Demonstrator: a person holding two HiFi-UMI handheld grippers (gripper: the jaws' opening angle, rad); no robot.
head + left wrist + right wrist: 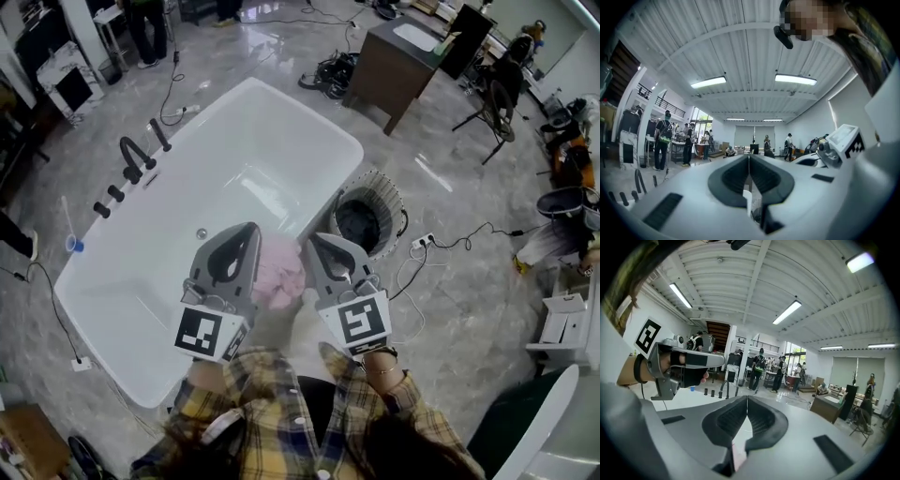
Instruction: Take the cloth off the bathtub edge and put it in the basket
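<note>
Pre-grasp: left gripper (249,231) and right gripper (315,241), closed and empty, hover apparently over the cloth (281,272) on the near bathtub (234,159) edge; next, open one and descend

The site is a large indoor test hall. A freestanding white bathtub (234,178) stands on an open, polished grey floor (450,309), with loose cables (328,70) and a power strip (424,242) lying around it. At far right stand a dark vanity cabinet (398,66) and a tripod (487,127). Overhead is a ribbed metal ceiling (740,42) with strip lights (708,82), and people (662,140) stand below a railed mezzanine (665,104) at far left.
</note>
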